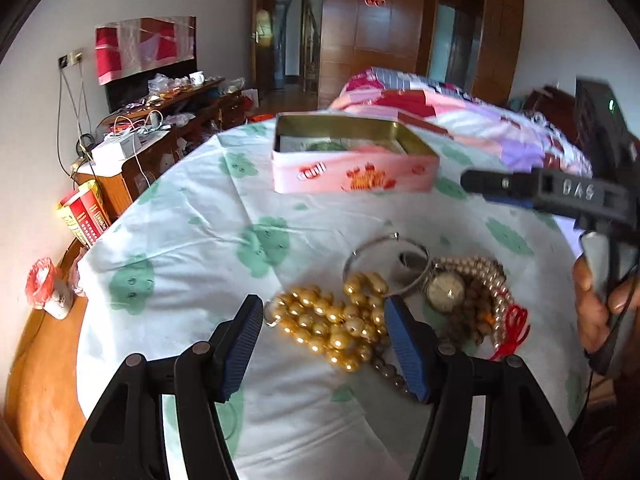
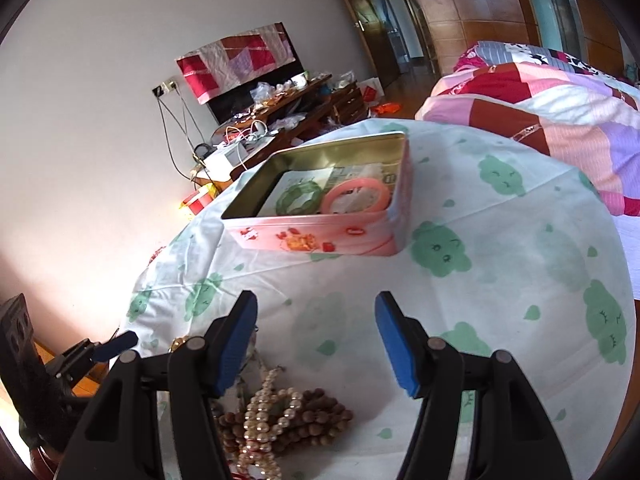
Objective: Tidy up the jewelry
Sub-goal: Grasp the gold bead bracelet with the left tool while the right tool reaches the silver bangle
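Your left tool point(image 1: 324, 316) is spread, hovering over the gold bead strand point(image 1: 332, 320), nothing pinched. Your right tool point(image 2: 316, 316) is spread too, empty, above the cloth-covered worktop point(image 2: 500, 280). Jewelry pile near you; pink tin point(image 2: 320, 236) open beyond.

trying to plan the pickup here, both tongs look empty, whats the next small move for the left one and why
Probably ease the left tongs down and close on the gold bead strand. Their jaws stand open with the beads lying between the blue pads on the cloth, not yet pinched. The pink tin sits open beyond, with a green bangle already inside, so the strand likely goes there next.
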